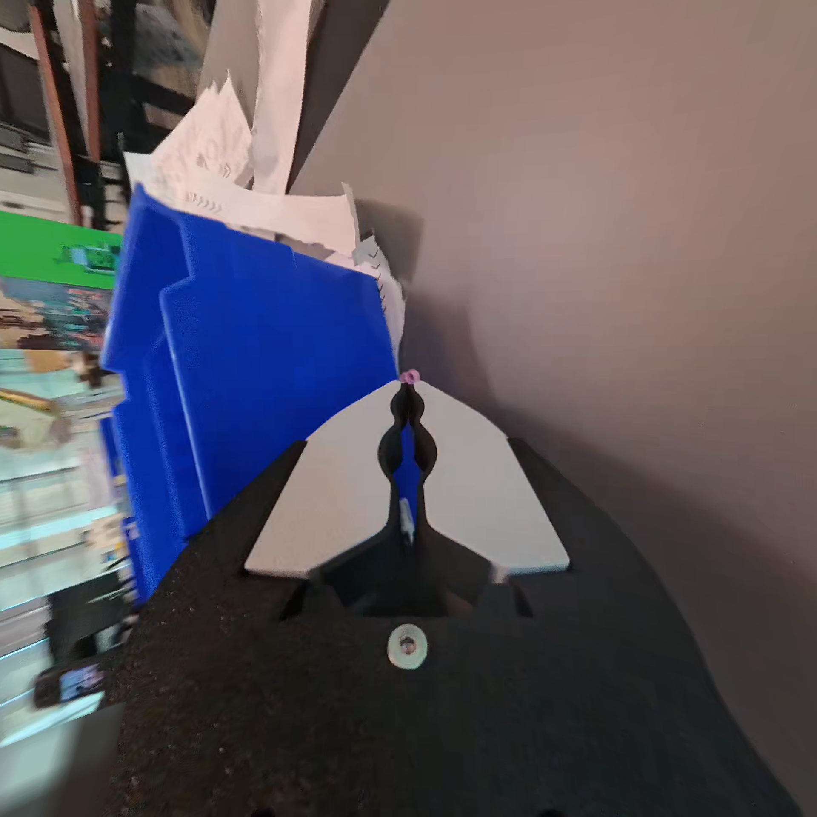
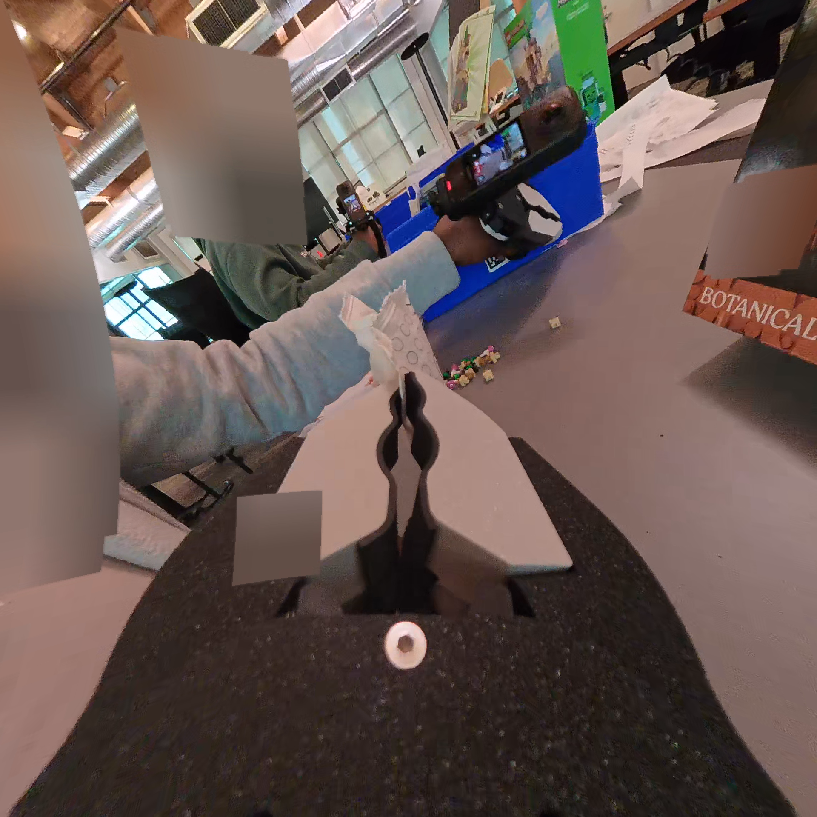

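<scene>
My left gripper (image 1: 409,385) is shut, and a tiny pink piece (image 1: 410,376) is pinched at its tips. It sits over the grey table (image 1: 619,309), right beside a blue bin (image 1: 265,353) stuffed with white paper (image 1: 230,177). My right gripper (image 2: 407,376) is shut on a torn white paper bag (image 2: 398,340) printed with circles, and holds it above the table. Past it lies a small pile of coloured bricks (image 2: 473,367). The left gripper also shows far off in the right wrist view (image 2: 526,216), by the blue bin (image 2: 570,194).
A person's light sleeve (image 2: 247,376) reaches across the right wrist view. A single tan brick (image 2: 555,323) lies apart on the table. A brown-edged box (image 2: 751,318) stands at the right, loose white sheets (image 2: 654,119) and a green box (image 2: 583,53) farther back. The left gripper's tips are roughly 40 centimeters from the right gripper's.
</scene>
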Demonstrator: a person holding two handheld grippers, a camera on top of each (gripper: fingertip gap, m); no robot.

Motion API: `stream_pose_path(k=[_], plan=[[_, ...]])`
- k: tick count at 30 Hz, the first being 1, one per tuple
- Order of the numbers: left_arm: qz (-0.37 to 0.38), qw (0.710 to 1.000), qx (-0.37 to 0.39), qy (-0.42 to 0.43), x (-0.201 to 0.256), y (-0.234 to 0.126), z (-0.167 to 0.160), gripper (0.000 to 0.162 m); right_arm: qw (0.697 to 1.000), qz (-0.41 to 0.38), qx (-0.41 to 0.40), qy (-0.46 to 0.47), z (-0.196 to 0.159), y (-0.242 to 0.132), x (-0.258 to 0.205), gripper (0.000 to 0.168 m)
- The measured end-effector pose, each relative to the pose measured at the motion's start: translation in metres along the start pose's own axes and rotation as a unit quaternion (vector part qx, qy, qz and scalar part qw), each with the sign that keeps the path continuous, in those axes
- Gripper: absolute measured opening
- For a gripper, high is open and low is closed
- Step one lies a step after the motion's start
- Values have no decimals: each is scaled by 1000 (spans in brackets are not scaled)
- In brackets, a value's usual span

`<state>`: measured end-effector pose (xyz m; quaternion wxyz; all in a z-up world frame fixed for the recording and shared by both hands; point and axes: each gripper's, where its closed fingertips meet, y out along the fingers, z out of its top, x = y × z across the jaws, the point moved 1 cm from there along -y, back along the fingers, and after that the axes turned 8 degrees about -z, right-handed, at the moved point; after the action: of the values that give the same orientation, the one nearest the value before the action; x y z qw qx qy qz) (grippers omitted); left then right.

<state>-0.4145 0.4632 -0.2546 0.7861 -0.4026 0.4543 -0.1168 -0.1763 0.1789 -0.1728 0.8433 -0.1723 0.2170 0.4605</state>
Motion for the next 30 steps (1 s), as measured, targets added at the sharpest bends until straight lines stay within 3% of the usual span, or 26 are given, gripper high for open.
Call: stream_pose_path(k=[4,10,12,14,15,17,19,22,26,28,30], plan=[[67,995,-53,55,-16,17,-1,0,1000,17,13,22,7,-5,-2,0],[63,993,-95,42,-21,36,-12,0,999,22,21,29,10,-7,-2,0],[-12,998,-60,-18,-9,28,-7,0,999,20,23,29,11,-8,0,0],[-152,981,33,-113,13,-1,18,0,999,22,24,35,12,-8,0,0],[-162,975,70,-133,7,-19,27,0,999,24,24,38,12,-9,0,0],[-98,984,86,-121,-21,-42,28,0,998,26,24,42,12,-9,0,0],[-69,990,64,-109,-33,-43,24,0,999,30,23,38,11,-8,-2,0],[-105,990,32,-84,-8,-14,23,0,999,34,19,30,10,-7,-5,0],[-76,996,-14,-42,8,22,12,0,999,30,23,25,11,-8,-5,0],[-72,997,23,-8,15,25,23,0,999,30,29,20,14,-10,-6,0],[-141,988,50,42,43,5,33,0,999,25,30,16,15,-11,-4,0]])
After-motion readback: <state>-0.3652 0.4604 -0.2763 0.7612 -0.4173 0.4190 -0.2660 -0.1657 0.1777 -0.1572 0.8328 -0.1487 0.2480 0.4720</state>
